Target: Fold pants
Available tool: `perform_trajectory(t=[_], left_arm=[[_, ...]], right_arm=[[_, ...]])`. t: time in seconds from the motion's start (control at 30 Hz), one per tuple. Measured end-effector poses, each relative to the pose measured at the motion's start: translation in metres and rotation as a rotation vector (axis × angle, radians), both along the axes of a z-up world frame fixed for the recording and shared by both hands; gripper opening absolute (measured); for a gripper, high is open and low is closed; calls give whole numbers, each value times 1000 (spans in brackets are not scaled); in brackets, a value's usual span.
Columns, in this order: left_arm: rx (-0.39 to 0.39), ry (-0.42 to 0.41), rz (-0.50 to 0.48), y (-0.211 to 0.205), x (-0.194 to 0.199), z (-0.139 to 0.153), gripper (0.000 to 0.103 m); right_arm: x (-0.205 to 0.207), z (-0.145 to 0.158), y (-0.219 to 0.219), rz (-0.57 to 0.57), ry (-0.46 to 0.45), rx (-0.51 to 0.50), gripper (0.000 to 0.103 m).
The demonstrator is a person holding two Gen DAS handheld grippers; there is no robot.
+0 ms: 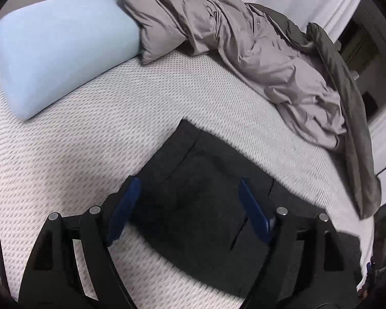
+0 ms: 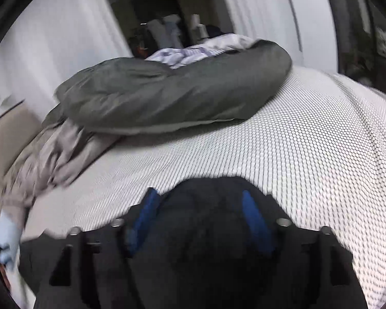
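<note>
- Left wrist view, far left: a pale blue pillow [image 1: 56, 59] lies on the white dotted mattress [image 1: 77, 154], apart from the pants.
- Centre: the left gripper [image 1: 187, 206] hangs with its blue pads [image 1: 123, 211] spread wide, nothing pinched; the black pants [image 1: 205, 193] lie flat on the mattress beneath and between them.
- Right: a crumpled taupe sheet [image 1: 244, 51] and a dark olive duvet [image 1: 347, 97] are heaped along the far edge, near the pants but not covering them.
- Right wrist view, left: taupe sheet [image 2: 51, 154], blurred.
- Centre: the right gripper [image 2: 200, 221] is spread too, pads [image 2: 257, 226] clear of the dark pants [image 2: 200, 257] below.
- Beyond: olive duvet [image 2: 180, 97] lies across the mattress [image 2: 321, 154].
</note>
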State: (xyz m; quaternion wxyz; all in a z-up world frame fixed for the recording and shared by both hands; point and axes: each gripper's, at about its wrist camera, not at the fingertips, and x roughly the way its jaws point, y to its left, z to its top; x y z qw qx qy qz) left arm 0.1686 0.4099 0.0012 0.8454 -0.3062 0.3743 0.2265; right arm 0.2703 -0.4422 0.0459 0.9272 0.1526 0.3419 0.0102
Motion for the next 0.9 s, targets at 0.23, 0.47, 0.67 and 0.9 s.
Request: perform_trajectory(t=[0.23, 0.47, 0.67, 0.9], left_arm=[[-188, -43, -150, -55, -63, -56, 77], [-273, -84, -82, -62, -30, -94, 62], [-257, -154, 13, -55, -54, -91, 3], [-195, -158, -15, -49, -124, -71, 3]], right_arm=[[-112, -39, 9, 58, 14, 124, 84], [-169, -77, -16, -23, 95, 287, 84], [-182, -94, -31, -25, 132, 340, 84], [-143, -101, -55, -123, 47, 472, 84]])
